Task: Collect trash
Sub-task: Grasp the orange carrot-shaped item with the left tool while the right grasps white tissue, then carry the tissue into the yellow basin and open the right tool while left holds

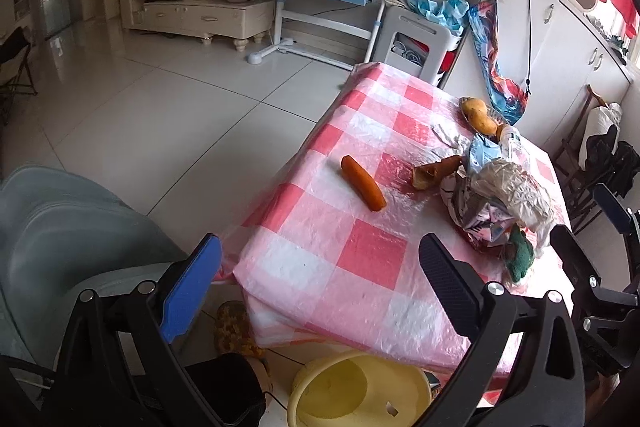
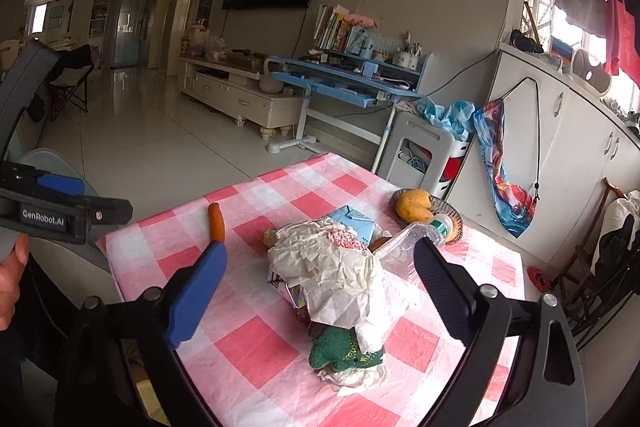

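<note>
On the pink checked tablecloth lies a heap of trash: crumpled white paper, a green cloth piece, a blue carton and a clear plastic bottle. My right gripper stands open just in front of the heap, with its pads clear of the paper. An orange sausage-like stick lies alone nearer the table's left edge, with a brown peel beside the heap. My left gripper hangs open over the table's near corner, holding nothing.
A yellow bin stands on the floor under the table's near edge. A mango rests in a wicker basket at the far side. A grey chair stands to the left, white cabinets to the right.
</note>
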A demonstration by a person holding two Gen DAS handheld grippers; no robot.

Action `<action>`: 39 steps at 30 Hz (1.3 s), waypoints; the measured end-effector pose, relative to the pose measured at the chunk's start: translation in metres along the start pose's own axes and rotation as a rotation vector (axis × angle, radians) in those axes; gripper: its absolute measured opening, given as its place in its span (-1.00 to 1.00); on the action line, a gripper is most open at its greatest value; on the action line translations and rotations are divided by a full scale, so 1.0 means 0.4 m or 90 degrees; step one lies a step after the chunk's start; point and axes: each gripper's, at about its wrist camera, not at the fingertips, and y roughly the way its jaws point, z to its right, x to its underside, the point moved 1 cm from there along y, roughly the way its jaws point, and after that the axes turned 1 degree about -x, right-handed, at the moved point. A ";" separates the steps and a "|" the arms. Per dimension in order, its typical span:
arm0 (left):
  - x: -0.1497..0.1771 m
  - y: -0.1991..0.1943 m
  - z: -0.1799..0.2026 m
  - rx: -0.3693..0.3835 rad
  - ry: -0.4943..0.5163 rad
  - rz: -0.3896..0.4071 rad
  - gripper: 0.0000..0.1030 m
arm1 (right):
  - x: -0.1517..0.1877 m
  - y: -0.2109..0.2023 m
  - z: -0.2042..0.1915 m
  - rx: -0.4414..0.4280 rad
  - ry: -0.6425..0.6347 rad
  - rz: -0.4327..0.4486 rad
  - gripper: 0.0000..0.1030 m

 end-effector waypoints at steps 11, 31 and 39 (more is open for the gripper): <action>-0.101 0.200 0.105 -0.043 0.031 -0.067 0.85 | 0.033 0.105 0.048 -0.058 0.063 -0.083 -0.42; -0.094 0.277 0.170 0.059 0.077 -0.093 -0.71 | 0.000 0.204 0.098 -0.112 0.162 -0.110 -0.33; -0.069 0.136 0.138 0.133 0.062 -0.026 -0.71 | -0.017 0.079 0.153 -0.153 0.241 -0.001 -0.77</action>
